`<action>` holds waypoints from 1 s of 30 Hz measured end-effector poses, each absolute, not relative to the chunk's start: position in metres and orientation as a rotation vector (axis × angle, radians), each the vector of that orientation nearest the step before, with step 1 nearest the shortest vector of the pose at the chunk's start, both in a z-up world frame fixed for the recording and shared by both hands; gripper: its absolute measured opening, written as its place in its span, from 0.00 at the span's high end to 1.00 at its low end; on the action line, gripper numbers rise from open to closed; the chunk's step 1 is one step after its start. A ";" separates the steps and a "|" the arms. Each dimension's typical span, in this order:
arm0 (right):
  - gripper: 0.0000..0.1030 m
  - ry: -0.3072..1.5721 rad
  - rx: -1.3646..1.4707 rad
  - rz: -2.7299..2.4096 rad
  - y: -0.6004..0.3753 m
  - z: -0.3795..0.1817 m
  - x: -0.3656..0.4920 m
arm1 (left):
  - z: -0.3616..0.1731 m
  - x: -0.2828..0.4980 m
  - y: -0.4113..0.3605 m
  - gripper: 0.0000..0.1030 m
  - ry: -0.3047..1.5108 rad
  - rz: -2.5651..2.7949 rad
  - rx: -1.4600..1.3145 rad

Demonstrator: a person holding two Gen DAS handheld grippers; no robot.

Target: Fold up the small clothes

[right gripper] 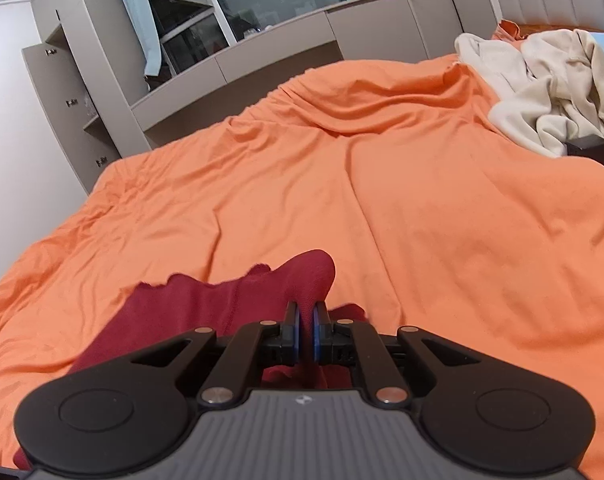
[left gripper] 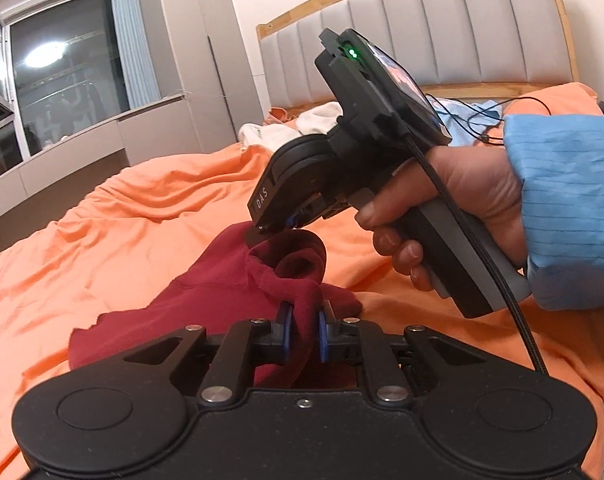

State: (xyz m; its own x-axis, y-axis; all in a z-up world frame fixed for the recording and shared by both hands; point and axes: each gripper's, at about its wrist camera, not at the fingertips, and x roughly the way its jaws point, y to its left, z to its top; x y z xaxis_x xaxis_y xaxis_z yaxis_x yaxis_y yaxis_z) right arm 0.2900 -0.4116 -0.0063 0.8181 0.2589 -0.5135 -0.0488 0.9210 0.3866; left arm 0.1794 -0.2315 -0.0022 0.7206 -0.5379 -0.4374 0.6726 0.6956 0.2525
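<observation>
A dark red garment (left gripper: 205, 296) lies bunched on the orange bedspread (left gripper: 121, 208). My left gripper (left gripper: 306, 316) is shut on a gathered fold of it, the cloth squeezed between the blue pads. In the left wrist view my right gripper (left gripper: 275, 232), held by a hand in a blue sleeve (left gripper: 562, 208), pinches another raised edge of the same garment just beyond. From the right wrist view, the right gripper (right gripper: 306, 316) is shut on the red garment (right gripper: 205, 312), whose wavy hem trails off to the left over the orange bedspread (right gripper: 422, 220).
A heap of cream and light blue clothes (right gripper: 550, 80) lies at the head of the bed by the padded headboard (left gripper: 442, 36). A black cable (left gripper: 486, 112) runs over them. Grey cabinets (right gripper: 81, 80) and a window (left gripper: 61, 72) stand past the bed's far side.
</observation>
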 end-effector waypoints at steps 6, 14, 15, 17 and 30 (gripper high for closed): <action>0.92 0.667 0.364 0.135 -0.412 -0.019 0.293 | -0.011 0.184 -0.238 0.87 0.384 -0.717 0.430; 0.85 0.696 0.343 0.113 -0.411 -0.023 0.291 | -0.023 0.194 -0.236 0.85 0.449 -0.747 0.413; 0.84 0.699 0.341 0.111 -0.411 -0.023 0.291 | -0.024 0.195 -0.236 0.84 0.452 -0.748 0.412; 0.82 0.702 0.338 0.108 -0.410 -0.024 0.292 | -0.024 0.196 -0.235 0.83 0.452 -0.748 0.412; 0.64 0.708 0.333 0.090 -0.412 -0.024 0.292 | -0.020 0.204 -0.228 0.71 0.518 -0.757 0.296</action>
